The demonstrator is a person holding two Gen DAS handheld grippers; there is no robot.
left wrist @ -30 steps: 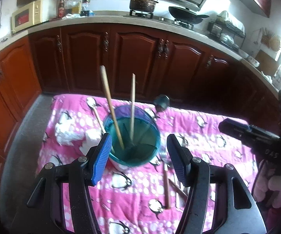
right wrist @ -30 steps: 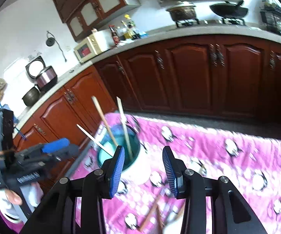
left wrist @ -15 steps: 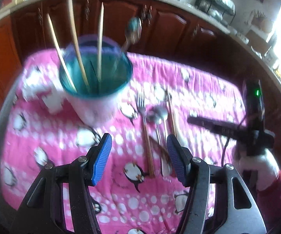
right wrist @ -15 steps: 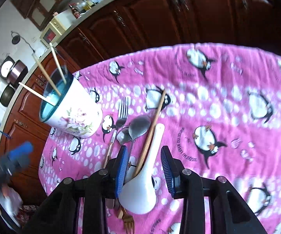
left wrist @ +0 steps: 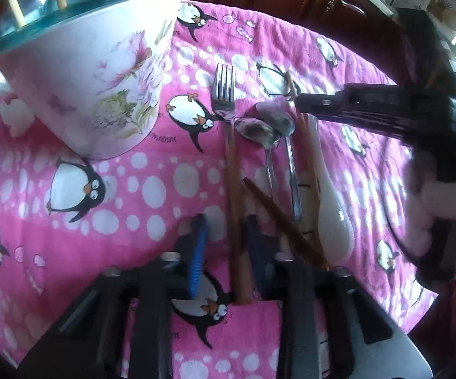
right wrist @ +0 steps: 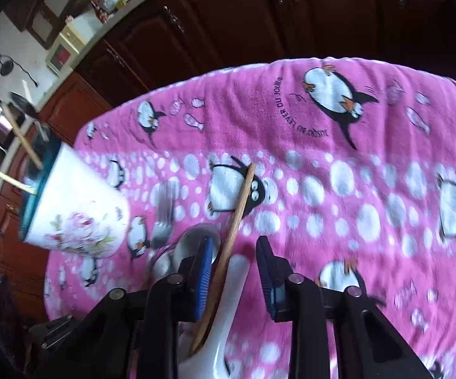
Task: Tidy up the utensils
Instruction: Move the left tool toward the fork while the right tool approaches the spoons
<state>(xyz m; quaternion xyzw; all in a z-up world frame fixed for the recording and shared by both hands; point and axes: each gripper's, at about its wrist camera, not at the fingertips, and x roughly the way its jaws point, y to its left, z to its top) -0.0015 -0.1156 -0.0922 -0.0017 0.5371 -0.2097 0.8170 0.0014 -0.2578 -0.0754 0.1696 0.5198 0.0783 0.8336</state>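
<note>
A fork with a wooden handle lies on the pink penguin cloth. Its handle runs between the fingers of my left gripper. The jaws are closing, and a gap still shows beside the left pad. To the right lie two metal spoons, a dark chopstick and a white ceramic spoon. My right gripper is low over the white spoon's handle and a wooden stick. Both lie between its closing jaws, with room left at the right pad.
A white floral cup with a teal inside holds several upright sticks and stands left of the utensils. A gloved hand holds the black right gripper body. Dark wooden cabinets stand behind the cloth-covered table.
Both grippers have dropped from above the cup down to the utensils on the cloth. Both pairs of jaws have narrowed, the left around the fork handle, the right around the white spoon's handle.
</note>
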